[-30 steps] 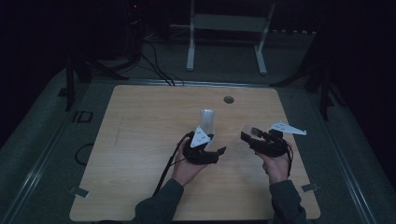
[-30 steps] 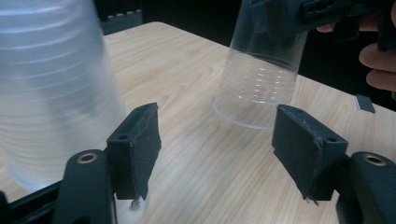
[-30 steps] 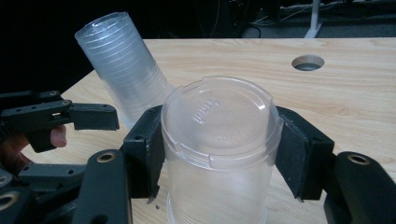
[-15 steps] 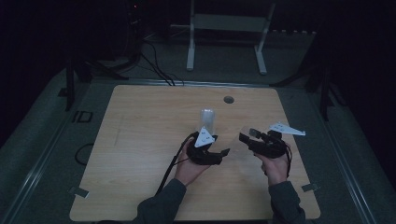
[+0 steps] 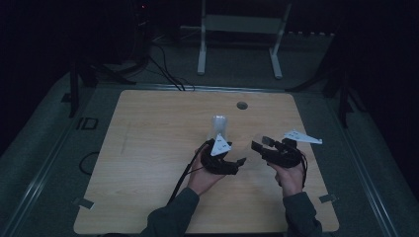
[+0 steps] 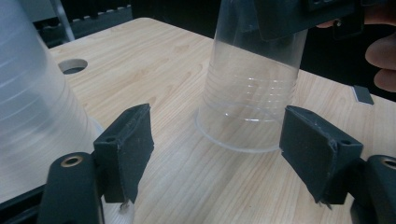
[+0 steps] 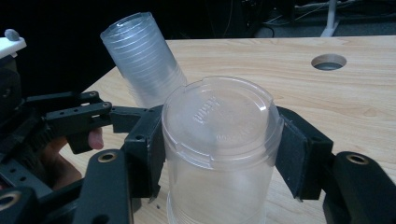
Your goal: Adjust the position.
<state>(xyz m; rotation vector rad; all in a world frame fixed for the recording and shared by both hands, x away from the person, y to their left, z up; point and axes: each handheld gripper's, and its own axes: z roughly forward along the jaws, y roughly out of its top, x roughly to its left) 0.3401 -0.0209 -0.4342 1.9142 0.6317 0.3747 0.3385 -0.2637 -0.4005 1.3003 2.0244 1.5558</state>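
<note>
While right gripper [image 7: 219,154] pinches single clear cup [image 7: 219,140] upside down, rim on wooden table [image 5: 148,148], left gripper [image 6: 219,154] stands spread, jaws just been opening, nothing between pads. Cup sits just ahead of left jaws in left gripper view. Stack of cups [image 5: 219,127] leans just beside left gripper, near table middle.

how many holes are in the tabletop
1. The hole sits near the far edge of the table, beyond the stack of cups. The hands may hide others.
</note>
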